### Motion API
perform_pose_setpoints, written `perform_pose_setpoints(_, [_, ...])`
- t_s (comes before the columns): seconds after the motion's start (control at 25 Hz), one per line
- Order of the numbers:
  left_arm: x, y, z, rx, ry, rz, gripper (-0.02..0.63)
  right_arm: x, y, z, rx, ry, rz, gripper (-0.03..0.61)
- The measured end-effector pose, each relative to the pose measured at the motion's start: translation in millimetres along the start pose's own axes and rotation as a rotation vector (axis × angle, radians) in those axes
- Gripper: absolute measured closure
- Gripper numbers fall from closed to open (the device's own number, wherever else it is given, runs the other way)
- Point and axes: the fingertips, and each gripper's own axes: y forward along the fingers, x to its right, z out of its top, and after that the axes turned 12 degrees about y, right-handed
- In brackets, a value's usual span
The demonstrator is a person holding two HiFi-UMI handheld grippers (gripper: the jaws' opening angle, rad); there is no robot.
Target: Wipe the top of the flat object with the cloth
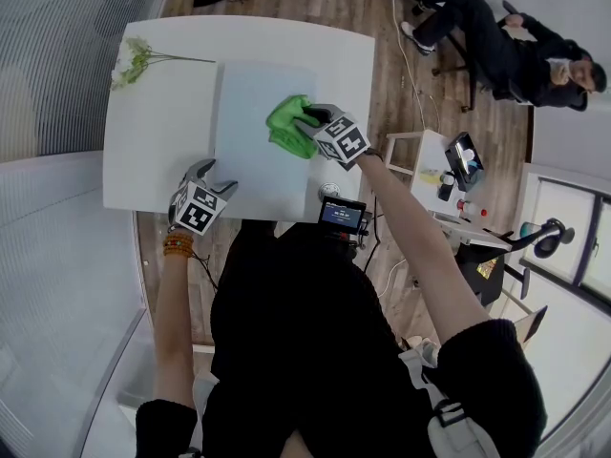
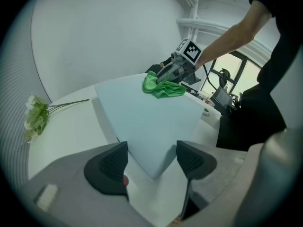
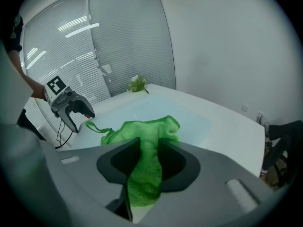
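A pale blue flat board lies on the white table. A green cloth rests on the board's right part. My right gripper is shut on the cloth, a fold of it pinched between the jaws and bunched out ahead onto the board. My left gripper stands open at the board's near left corner, jaws either side of the corner tip, nothing pressed between them.
A spray of white flowers lies at the table's far left corner. A small screen is at the table's near right edge. A seated person and a cluttered side table are to the right.
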Motion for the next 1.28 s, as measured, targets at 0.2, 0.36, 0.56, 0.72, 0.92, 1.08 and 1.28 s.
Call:
perform_pose_setpoints(0.2, [0.2, -0.9, -0.7, 0.000, -0.002, -0.006, 0.293, -9.5, -2.4, -7.0, 0.007, 0.000, 0.005, 0.437])
perform_pose_setpoints(0.36, [0.0, -0.4, 0.4, -0.007, 0.000, -0.009, 0.293, -14.5, -5.0, -12.4, 0.012, 0.001, 0.016, 0.439])
perform_pose_setpoints(0.56, [0.7, 0.6, -0.9, -0.009, -0.006, -0.009, 0.293, -23.5, -8.0, -20.6, 0.014, -0.005, 0.039, 0.446])
perform_pose_setpoints(0.72, [-0.2, 0.7, -0.1, -0.013, -0.005, -0.010, 0.293, -30.2, -10.3, -25.3, 0.015, -0.011, 0.051, 0.451])
perform_pose_setpoints(0.92, [-0.7, -1.1, 0.3, -0.020, -0.008, -0.013, 0.293, -41.0, -13.4, -31.9, 0.019, -0.030, 0.058, 0.456])
perform_pose_setpoints(1.08, [-1.5, -0.4, 0.0, -0.026, -0.008, -0.014, 0.293, -49.8, -15.3, -39.2, 0.022, -0.034, 0.060, 0.465])
perform_pose_setpoints(1.28, [-2.2, 1.7, -2.2, -0.024, -0.009, -0.009, 0.293, -61.4, -17.2, -49.1, 0.012, -0.047, 0.071, 0.463])
